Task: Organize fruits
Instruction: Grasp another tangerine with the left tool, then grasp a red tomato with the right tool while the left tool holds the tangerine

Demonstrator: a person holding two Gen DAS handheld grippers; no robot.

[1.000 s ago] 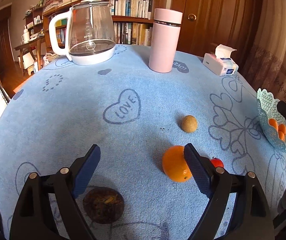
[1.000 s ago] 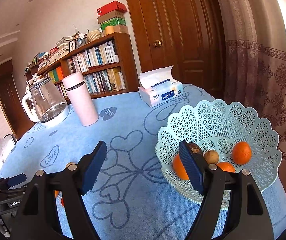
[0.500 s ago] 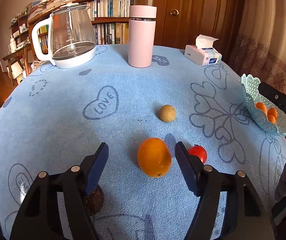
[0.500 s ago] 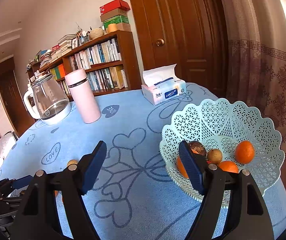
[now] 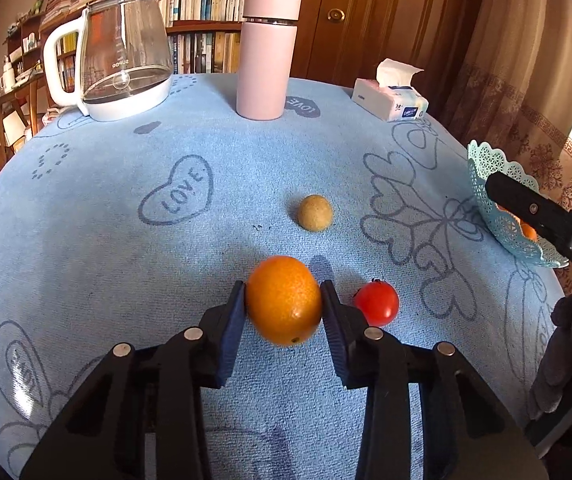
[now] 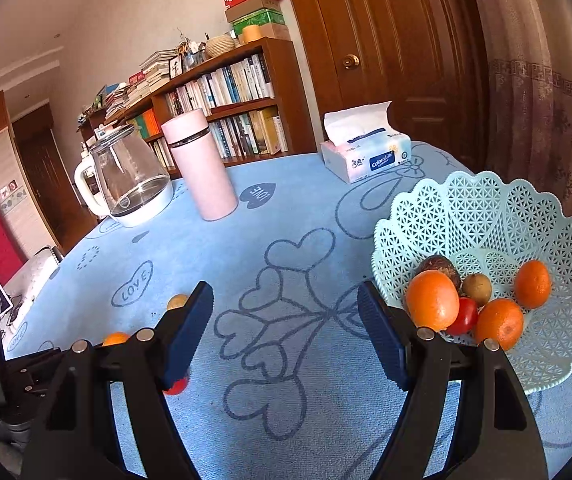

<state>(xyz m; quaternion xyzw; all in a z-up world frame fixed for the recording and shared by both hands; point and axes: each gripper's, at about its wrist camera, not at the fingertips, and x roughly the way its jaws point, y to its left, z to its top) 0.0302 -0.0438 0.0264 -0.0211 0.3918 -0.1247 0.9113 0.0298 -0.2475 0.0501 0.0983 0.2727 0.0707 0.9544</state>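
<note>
The left tongs (image 5: 281, 304), wide apart a second ago, are closing onto the orange (image 5: 283, 300) on the desk (image 5: 125, 280), just left of the red tomato (image 5: 376, 303), readying its carry to the basket (image 6: 486, 220), while the right tongs (image 6: 286, 316) hang released and empty.

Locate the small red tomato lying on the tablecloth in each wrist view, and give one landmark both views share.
Left wrist view: the tomato sits just right of the orange between the left gripper pads, lower centre.
Right wrist view: only a sliver of the tomato shows at lower left, under the right gripper's near finger.
Shared landmark: the pink tumbler, standing at the far side of the table.
</note>
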